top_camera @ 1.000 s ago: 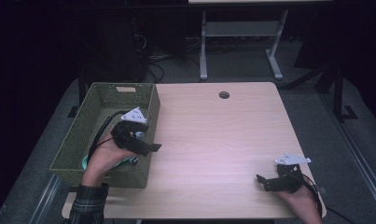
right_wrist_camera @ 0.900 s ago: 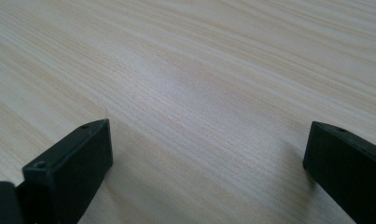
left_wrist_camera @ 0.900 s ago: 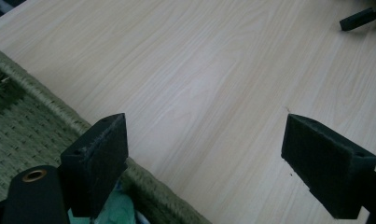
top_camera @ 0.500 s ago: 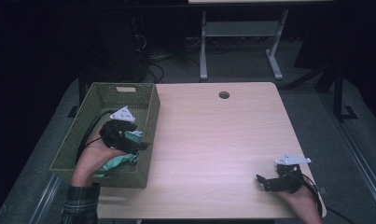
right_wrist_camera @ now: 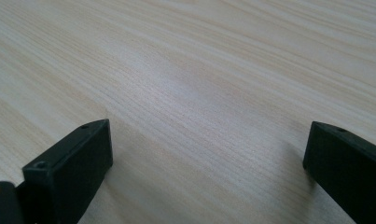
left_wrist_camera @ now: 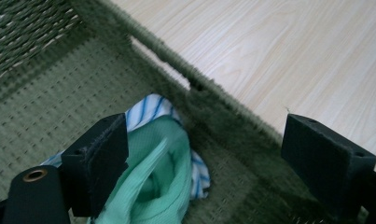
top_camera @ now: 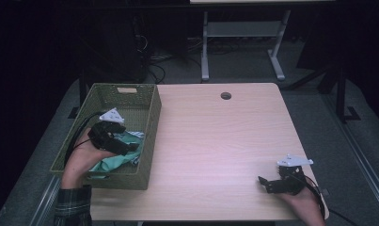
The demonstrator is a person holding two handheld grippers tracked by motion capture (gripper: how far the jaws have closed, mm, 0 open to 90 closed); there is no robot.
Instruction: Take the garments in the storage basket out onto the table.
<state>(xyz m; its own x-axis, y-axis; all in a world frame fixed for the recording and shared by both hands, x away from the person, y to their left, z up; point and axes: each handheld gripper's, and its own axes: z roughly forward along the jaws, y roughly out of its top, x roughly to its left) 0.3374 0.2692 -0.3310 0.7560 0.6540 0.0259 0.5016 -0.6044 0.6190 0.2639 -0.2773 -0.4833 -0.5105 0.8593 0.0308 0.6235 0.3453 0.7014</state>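
— Jaws on the left gripper (left_wrist_camera: 204,154)?
— Spread wide, I see nothing held; they hang inside the olive woven rectangular basket (top_camera: 149,117) at the table's nine o'clock, over a crumpled mint-green cloth (left_wrist_camera: 153,186) lying on a blue-and-white striped cloth (left_wrist_camera: 148,106).
— And the right gripper (right_wrist_camera: 206,163)?
— Wide apart too, empty, low over the pale wooden table (top_camera: 215,141) at five o'clock.

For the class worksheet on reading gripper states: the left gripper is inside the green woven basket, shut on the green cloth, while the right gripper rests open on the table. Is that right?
Not quite. The left gripper is open, not shut on the green cloth: the left gripper view shows its jaws wide apart above it. It is inside the green woven basket, and the right gripper rests open on the table.
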